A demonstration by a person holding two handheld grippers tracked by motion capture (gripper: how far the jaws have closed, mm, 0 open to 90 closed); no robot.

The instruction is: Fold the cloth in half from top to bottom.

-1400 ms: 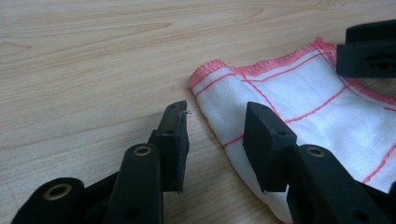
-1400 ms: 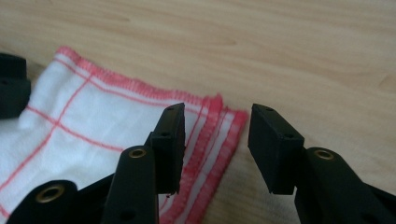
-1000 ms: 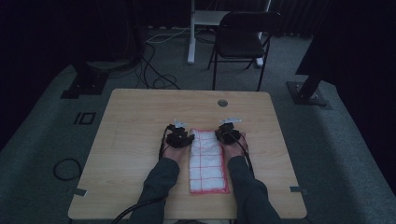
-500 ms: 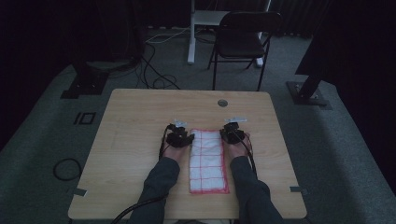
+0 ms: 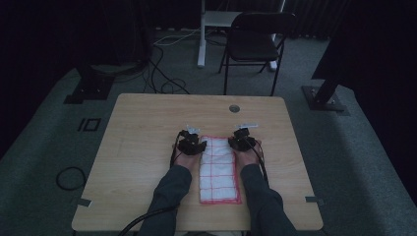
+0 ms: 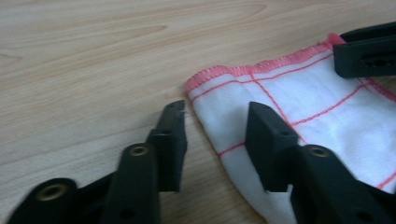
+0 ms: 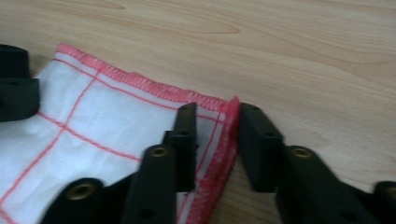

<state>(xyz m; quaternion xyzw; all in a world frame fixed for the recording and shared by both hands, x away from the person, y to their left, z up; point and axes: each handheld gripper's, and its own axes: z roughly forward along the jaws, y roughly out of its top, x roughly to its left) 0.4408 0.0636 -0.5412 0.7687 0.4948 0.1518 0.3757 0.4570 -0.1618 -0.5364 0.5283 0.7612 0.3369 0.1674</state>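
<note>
Cloth (image 5: 219,169), white with red grid lines and red stitched edging, lies flat on the table (image 5: 142,128) between my forearms. My left gripper (image 6: 215,130) straddles its far left corner, jaws apart. My right gripper (image 7: 215,135) straddles the far right corner's raised hem, jaws apart too.

Wooden table (image 5: 147,128), black folding chair (image 5: 255,46), seemingly floor cables (image 5: 164,81)

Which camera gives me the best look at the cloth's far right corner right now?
The right gripper view: the corner sits between the right gripper's open jaws, red stitched hem sharp. The left gripper view shows that corner farther off, beside a black jaw. The high view shows the whole cloth, dim and small.
</note>
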